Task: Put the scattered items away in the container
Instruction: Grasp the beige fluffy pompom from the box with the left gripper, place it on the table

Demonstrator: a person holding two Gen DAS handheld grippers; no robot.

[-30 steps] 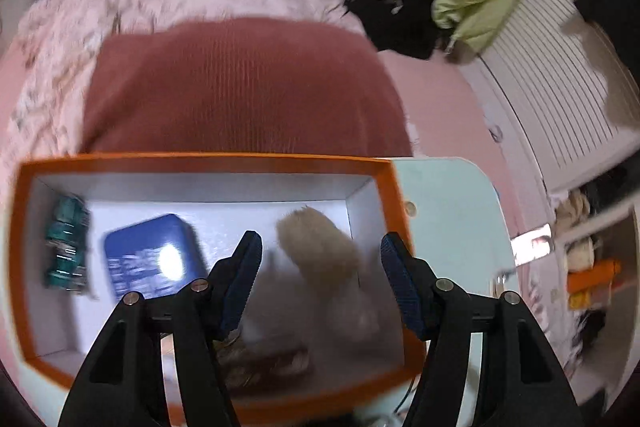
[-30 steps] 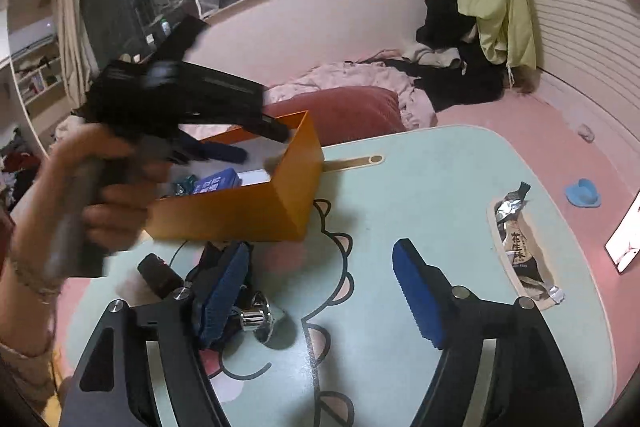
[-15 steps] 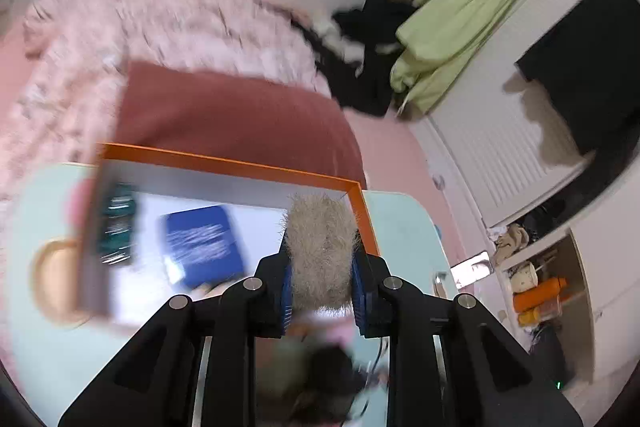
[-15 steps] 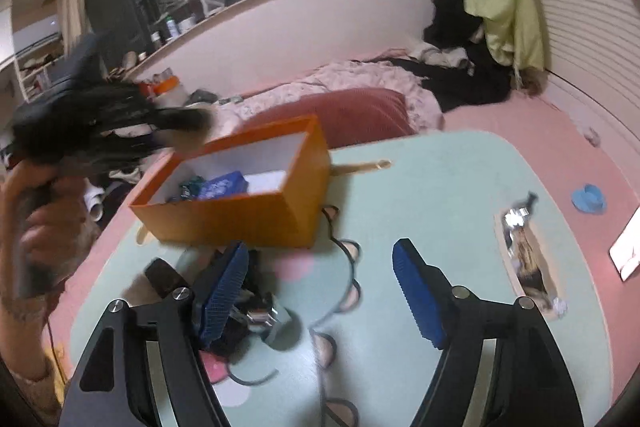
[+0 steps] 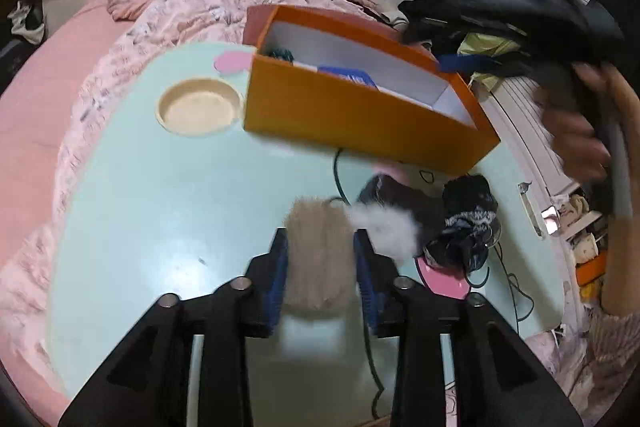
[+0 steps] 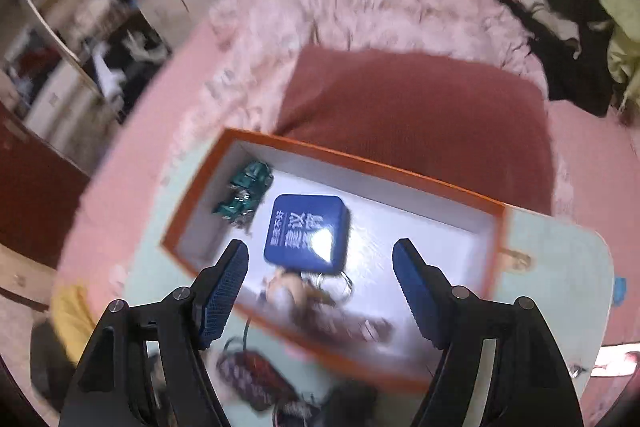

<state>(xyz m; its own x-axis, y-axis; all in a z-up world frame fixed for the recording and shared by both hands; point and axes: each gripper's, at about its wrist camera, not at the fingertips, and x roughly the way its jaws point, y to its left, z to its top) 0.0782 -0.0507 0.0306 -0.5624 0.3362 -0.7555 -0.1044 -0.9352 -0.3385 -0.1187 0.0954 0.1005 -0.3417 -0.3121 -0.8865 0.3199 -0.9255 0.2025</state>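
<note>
My left gripper point(image 5: 320, 263) is shut on a beige furry pom-pom point(image 5: 320, 259), held above the mint table point(image 5: 160, 219). A white fluffy piece point(image 5: 386, 231) and dark knitted items point(image 5: 468, 223) lie just right of it. The orange box point(image 5: 360, 119) stands beyond, holding a blue pouch point(image 6: 306, 233) and a teal item point(image 6: 244, 193). My right gripper point(image 6: 320, 283) is open and empty above the box point(image 6: 360, 159); it also shows in the left wrist view point(image 5: 520, 15), blurred. A blurred item point(image 6: 308, 301) lies at the box's near wall.
A round beige dish point(image 5: 198, 107) sits in the table left of the box. A black cable point(image 5: 496, 279) trails at the right. A dark red cushion point(image 6: 412, 123) and pink bedding point(image 5: 168, 11) lie behind the table. Dark items point(image 6: 256, 379) rest before the box.
My left gripper closed on the pom-pom in the box, lifted it and pulled back over the table. My right gripper swung from over the table to above the box.
</note>
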